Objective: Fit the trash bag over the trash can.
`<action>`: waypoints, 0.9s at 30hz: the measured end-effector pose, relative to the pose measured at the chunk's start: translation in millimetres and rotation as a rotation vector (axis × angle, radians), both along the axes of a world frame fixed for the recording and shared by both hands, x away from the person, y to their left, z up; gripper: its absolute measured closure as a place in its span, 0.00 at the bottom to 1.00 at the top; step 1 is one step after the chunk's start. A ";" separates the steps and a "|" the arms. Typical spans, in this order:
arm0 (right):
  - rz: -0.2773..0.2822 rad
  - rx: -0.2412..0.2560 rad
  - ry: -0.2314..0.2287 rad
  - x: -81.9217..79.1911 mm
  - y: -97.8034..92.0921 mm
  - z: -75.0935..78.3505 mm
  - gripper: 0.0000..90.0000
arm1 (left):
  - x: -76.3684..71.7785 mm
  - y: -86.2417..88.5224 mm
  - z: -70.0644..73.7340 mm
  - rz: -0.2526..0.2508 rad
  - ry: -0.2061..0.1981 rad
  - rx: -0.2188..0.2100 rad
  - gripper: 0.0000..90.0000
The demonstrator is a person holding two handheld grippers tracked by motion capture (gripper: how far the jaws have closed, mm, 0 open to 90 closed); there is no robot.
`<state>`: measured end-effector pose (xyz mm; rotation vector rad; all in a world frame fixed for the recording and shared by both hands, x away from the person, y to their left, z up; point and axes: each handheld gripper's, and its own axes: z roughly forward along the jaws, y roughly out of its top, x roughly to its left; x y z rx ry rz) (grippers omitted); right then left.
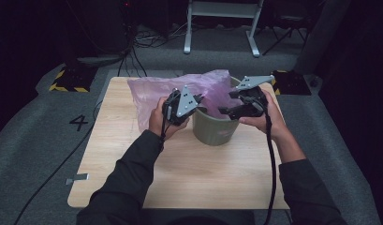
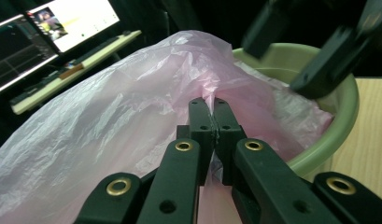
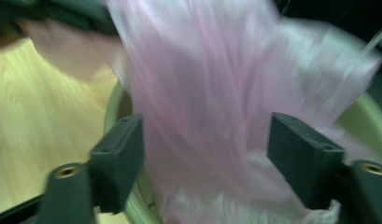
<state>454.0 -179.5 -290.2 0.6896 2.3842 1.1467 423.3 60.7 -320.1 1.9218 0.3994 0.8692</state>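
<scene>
Between left tool [image 2: 211, 103] jaws: bag [image 2: 132, 116].

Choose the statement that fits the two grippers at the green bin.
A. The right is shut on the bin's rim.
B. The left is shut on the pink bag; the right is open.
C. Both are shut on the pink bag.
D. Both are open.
B: the left gripper has its jaws pressed together on the pink bag, while the right gripper has its jaws spread wide either side of the plastic.

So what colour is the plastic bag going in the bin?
Pale, see-through pink. The plastic bag shows best in the left gripper view, draped over the green bin.
</scene>
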 end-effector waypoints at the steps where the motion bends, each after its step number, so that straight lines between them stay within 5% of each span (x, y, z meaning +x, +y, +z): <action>1: 0.012 0.003 -0.014 -2.4 -0.1 1.7 0.28 | 0.3 -2.7 -0.3 -0.003 0.001 0.005 0.99; 6: 0.016 -0.019 -0.044 -1.0 7.1 -2.2 0.34 | -1.1 -14.7 0.9 -0.027 0.005 -0.001 0.99; 10: 0.028 0.000 -0.018 5.1 8.6 -9.7 0.65 | -3.5 -16.7 3.3 -0.042 0.002 0.007 0.99; 13: 0.024 0.019 -0.041 4.8 9.1 -12.3 0.91 | -5.2 -14.3 3.3 -0.045 0.010 -0.008 0.96; 19: 0.012 0.053 -0.073 0.9 3.2 -13.5 1.00 | -22.2 0.4 4.1 0.007 0.042 -0.034 0.47; 21: 0.002 0.053 -0.061 1.5 -0.1 -14.2 1.00 | -27.7 8.4 2.6 0.004 0.095 -0.035 0.33; 25: -0.013 0.059 -0.039 1.4 -9.7 -15.2 1.00 | -43.3 28.4 -6.2 -0.027 0.129 -0.044 0.24; 27: -0.018 0.058 -0.035 0.9 -15.2 -16.2 1.00 | -51.8 34.5 -15.1 0.001 0.124 -0.008 0.21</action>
